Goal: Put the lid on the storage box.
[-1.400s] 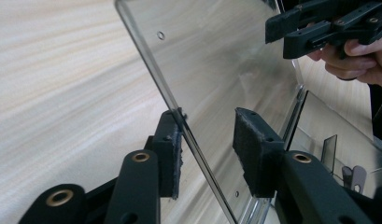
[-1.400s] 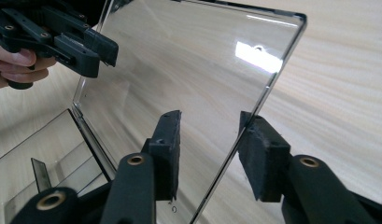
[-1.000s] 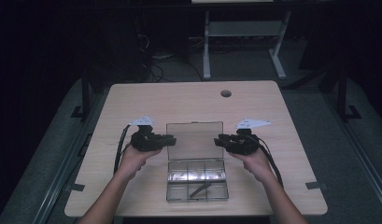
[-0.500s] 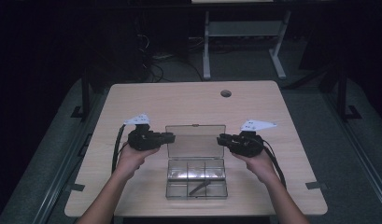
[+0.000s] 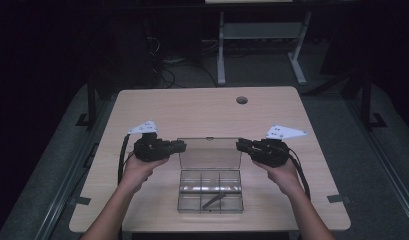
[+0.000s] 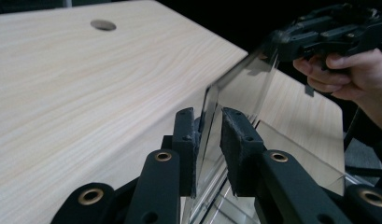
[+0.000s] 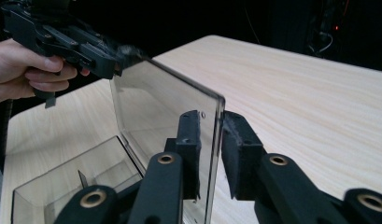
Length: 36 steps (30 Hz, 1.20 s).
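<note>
Clear lid [image 5: 209, 153] standing upright over compartment box [image 5: 210, 191], long axis running between left gripper [image 5: 179, 145] and right gripper [image 5: 241, 145]; fingers closing around opposite lid ends, narrow gaps remaining, not yet clamping.

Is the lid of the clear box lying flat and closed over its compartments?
No: the lid stands raised behind the compartments of the clear box.

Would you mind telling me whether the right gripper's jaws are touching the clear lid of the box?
Cannot tell. In the right gripper view the right gripper straddles the lid edge; one pad looks against it, the other seems slightly off.
</note>
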Motion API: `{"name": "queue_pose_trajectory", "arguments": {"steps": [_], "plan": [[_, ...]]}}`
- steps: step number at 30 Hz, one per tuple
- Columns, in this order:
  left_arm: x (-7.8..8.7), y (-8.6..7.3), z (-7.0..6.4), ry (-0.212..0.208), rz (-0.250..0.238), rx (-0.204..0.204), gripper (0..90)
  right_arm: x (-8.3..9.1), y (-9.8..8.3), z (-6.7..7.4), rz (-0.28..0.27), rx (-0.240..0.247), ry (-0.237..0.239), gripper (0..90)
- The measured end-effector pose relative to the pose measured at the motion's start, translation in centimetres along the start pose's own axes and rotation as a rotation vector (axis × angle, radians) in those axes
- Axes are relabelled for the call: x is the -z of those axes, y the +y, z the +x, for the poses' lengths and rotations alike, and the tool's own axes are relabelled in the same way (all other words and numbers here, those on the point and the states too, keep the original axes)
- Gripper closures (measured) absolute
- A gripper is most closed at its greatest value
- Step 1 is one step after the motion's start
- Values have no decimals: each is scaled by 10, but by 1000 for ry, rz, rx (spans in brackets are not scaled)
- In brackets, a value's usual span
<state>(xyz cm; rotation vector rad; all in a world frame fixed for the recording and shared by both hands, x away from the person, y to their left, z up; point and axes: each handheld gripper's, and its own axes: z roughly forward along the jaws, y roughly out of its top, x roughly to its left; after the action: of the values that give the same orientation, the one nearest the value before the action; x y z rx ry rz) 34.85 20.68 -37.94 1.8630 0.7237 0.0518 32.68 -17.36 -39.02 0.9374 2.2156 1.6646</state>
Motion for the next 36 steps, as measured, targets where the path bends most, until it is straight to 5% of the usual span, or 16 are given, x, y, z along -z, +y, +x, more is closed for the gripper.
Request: {"name": "queue_pose_trajectory", "arguments": {"steps": [28, 36], "plan": [[25, -6, -27, -10, -23, -37, 737, 18, 3, 17, 0, 103, 64, 781], [37, -11, -32, 19, -21, -45, 635, 20, 0, 20, -8, 110, 74, 775]]}}
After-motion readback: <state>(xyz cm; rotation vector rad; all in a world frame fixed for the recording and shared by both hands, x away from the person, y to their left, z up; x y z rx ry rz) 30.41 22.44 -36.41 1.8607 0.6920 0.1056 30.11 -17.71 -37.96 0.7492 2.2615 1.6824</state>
